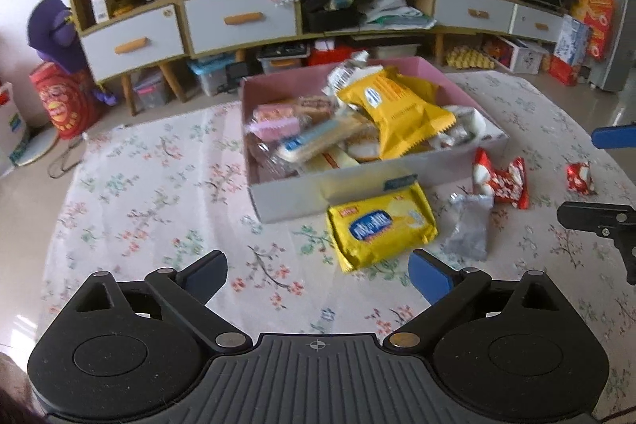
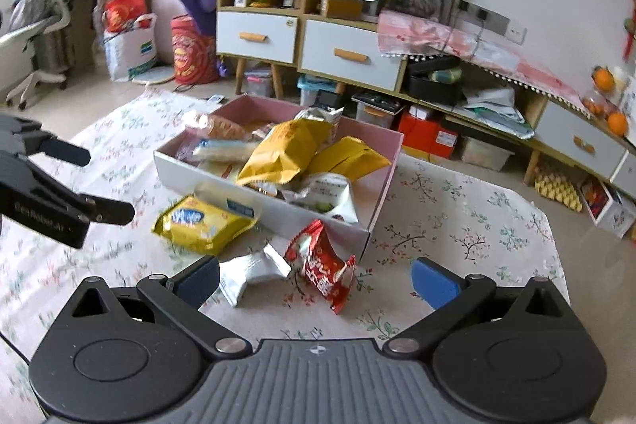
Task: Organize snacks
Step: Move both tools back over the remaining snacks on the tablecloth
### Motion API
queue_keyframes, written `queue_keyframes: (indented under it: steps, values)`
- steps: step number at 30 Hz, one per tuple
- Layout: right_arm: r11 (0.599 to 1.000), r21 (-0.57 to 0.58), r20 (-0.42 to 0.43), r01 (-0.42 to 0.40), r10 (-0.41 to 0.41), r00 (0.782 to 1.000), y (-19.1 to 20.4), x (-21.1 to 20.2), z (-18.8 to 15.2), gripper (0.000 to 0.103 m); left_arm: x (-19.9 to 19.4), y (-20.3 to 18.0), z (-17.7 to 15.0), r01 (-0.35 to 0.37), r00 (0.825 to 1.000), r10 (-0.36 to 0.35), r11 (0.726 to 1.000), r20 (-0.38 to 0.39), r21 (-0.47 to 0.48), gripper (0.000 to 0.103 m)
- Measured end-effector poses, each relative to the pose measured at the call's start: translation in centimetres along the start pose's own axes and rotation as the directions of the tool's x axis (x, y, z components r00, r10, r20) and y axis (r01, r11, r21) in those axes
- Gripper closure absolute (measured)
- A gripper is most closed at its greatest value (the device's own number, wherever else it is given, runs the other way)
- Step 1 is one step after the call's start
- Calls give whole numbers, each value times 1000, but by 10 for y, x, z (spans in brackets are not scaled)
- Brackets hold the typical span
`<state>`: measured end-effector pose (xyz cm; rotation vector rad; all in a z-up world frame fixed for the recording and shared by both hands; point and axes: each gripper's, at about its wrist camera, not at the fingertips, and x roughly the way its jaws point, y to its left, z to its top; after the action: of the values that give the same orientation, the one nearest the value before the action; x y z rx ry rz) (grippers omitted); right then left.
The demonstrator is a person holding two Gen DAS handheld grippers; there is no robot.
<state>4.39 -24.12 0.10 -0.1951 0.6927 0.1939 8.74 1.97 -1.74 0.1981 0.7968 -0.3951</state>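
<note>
Both my left gripper [image 1: 318, 277] and right gripper [image 2: 316, 279] hang released above the desk [image 1: 159, 225], facing the snack box [image 1: 294, 195].

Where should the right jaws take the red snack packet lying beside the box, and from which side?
Probably at the crimped end nearest the right gripper, approached from above. The red snack packet lies crumpled on the tablecloth, just outside the box; its flat sealed end looks thinner than its puffed middle. The silver packet touches its left side.
</note>
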Motion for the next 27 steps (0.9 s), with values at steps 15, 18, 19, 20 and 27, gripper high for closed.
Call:
queue_keyframes:
  steps: [15, 18, 19, 20, 27]
  values:
    - [990, -137, -72, -34, 24, 997, -16, 18, -28, 19, 41, -5, -6, 181, 976, -199, 965, 82, 189, 4]
    - [993, -112, -67, -32, 25, 997, -25, 25, -28, 19, 48, -7, -4, 190, 975, -209, 960, 73, 208, 5]
    - [994, -103, -63, -31, 24, 998, -28, 27, -28, 19, 51, -7, -4, 190, 975, -210, 958, 70, 214, 5]
    - [995, -97, -59, -27, 22, 998, -29, 30, -27, 19, 54, -8, -4, 189, 976, -208, 957, 66, 221, 6]
    - [997, -72, -59, -9, 4, 998, -33, 51, -23, 28, 71, -9, -2, 253, 965, -261, 948, 14, 190, 12]
